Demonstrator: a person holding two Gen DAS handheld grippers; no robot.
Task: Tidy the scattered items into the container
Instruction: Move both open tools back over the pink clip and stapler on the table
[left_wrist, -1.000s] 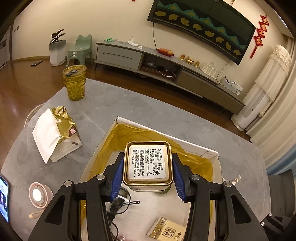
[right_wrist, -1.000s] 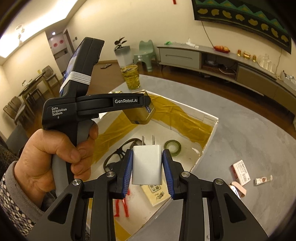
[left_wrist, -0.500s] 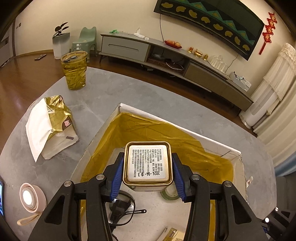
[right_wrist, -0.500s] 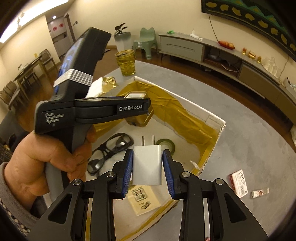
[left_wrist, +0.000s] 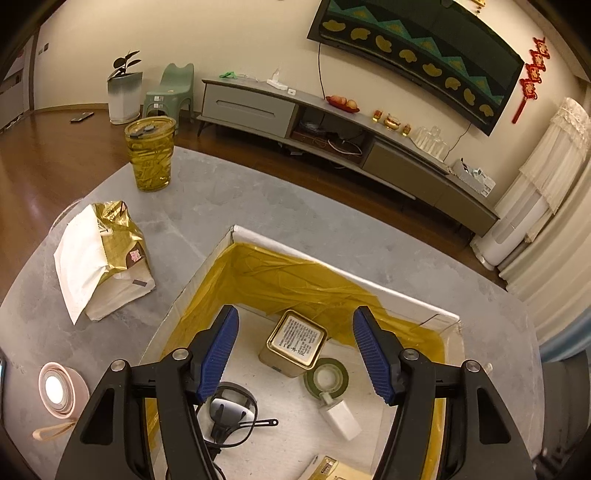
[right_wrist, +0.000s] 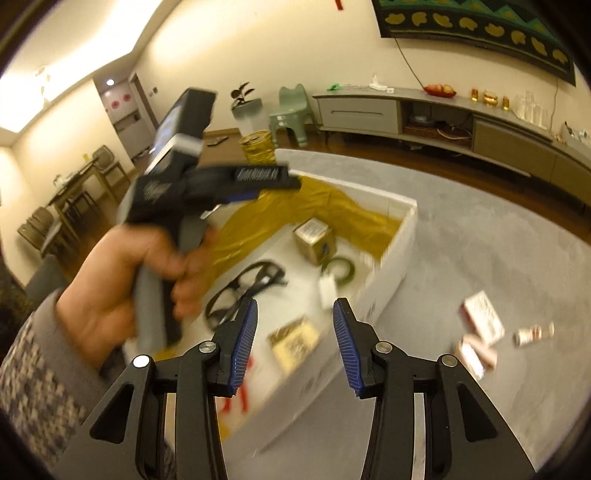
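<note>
— Behind everything ran a long grey TV cabinet (left_wrist: 332, 122) under a dark wall hanging, with white curtains at the right. What carried the things?

— A grey desk (left_wrist: 295, 221), and on it the white container (left_wrist: 332, 273), a box lined with gold foil, was the biggest item. Left of it lay a white-and-gold bag (left_wrist: 99, 258), tipped on its side, and farther back a yellow-green jar (left_wrist: 150, 153) stood upright. A pink tape roll (left_wrist: 61, 391) sat near the desk's left edge.

— And inside the box?

— A gold tin (left_wrist: 295, 343) stood tilted near the far wall, its printed label facing up; the small print was unreadable apart from what looked like a date beginning 2024. Touching it was a green tape roll (left_wrist: 327, 378), and a white charger (left_wrist: 341, 419) lay against that roll. Black glasses (left_wrist: 231, 413) and a gold packet (right_wrist: 293, 341) lay nearer.

— The grippers?

— The left hand-held gripper (left_wrist: 291, 354) hung over the box with its blue pads spread wide, nothing between them. The right hand-held gripper (right_wrist: 294, 345) was likewise parted and empty, above the box's near edge. In the right view the tool's arm bore blurred white lettering I could not read.

— Anything outside?

— Right of the box, a small white-and-red carton (right_wrist: 482, 317), a pink item (right_wrist: 476, 352) and a tiny tube (right_wrist: 535, 334), all blurred.
</note>
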